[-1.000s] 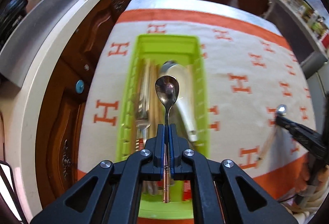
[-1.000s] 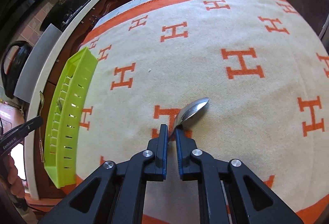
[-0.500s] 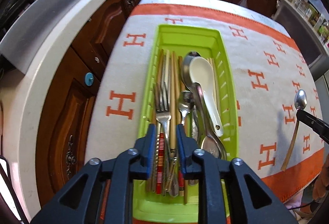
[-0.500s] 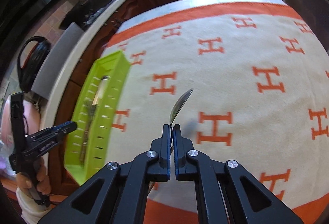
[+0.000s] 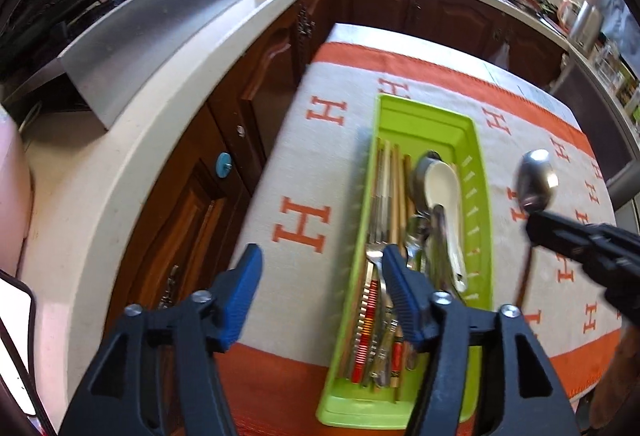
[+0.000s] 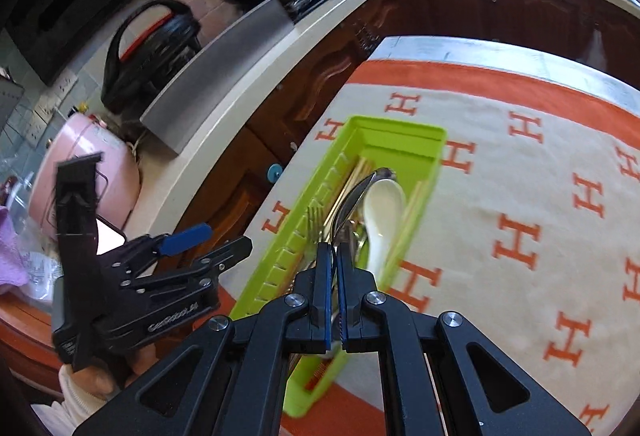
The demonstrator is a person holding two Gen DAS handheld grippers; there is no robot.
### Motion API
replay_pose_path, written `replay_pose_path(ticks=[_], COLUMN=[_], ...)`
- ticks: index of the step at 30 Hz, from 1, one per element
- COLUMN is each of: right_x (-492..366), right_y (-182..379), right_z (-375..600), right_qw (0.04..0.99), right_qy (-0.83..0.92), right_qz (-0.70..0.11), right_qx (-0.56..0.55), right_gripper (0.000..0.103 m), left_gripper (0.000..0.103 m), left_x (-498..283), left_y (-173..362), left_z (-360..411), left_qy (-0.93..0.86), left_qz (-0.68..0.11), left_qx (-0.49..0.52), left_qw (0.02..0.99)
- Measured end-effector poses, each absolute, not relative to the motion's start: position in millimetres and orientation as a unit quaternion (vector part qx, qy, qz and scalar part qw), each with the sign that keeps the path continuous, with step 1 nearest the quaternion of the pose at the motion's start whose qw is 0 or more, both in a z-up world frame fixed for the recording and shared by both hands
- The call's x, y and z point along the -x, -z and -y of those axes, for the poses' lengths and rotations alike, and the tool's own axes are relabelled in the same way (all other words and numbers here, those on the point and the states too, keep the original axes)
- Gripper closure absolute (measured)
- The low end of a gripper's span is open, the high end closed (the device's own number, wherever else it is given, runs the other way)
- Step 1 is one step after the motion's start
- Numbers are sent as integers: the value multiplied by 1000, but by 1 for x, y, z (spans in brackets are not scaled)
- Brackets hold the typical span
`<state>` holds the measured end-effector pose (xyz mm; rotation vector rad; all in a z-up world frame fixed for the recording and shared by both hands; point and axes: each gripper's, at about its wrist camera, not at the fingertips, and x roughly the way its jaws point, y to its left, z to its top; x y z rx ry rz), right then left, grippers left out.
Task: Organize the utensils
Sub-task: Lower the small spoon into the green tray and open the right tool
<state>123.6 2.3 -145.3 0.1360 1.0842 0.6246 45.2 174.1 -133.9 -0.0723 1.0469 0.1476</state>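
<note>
While the cream cloth with its orange H letters and orange border (image 6: 532, 196) covers the whole table, the long lime-green plastic tray (image 6: 400, 134) sits along its cabinet-side edge, and that tray is where the work is heading. It already holds forks, wooden chopsticks, metal spoons and a white ceramic soup spoon (image 6: 382, 204), packed side by side with handles toward the person.

Off to the tray's cabinet side, the left gripper (image 5: 320, 276) has its blue pads spread wide with nothing between them; its jaws have just been opening, and it looks finished there.

Over the tray, the right gripper (image 6: 335, 256) is pinched tight on the neck of a long-handled steel spoon (image 6: 354, 196), bowl forward and turned partly on edge, handle trailing back beneath the jaws.

As I see it, the step is laying this spoon in. To do it well, I would line the handle up with the tray's length, bring the bowl down toward the far end beside the white spoon, and loosen the grip only once it is low, so it cannot bounce out or land across the others.
</note>
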Motion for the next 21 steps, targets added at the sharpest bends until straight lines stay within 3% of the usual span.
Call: replay_pose_path(ticks=[10, 13, 15, 21], right_x=[-149, -151, -151, -139], right_y=[198, 203, 199, 181], right_z=[-73, -72, -67, -32], right_qw=[783, 784, 790, 803], right_qy=[-287, -284, -281, -272], right_qz=[-552, -553, -546, -530], right_qx=[2, 3, -4, -23], right_gripper=[99, 88, 75, 75], left_gripper=[31, 21, 18, 14], left_x=[-50, -51, -51, -52], left_y=[154, 156, 155, 150], left_z=[-197, -197, -194, -180], left_qy=[-97, -97, -95, -86], left_qz=[-512, -513, -513, -514], left_qx=[51, 55, 55, 52], left_qw=[852, 851, 852, 852])
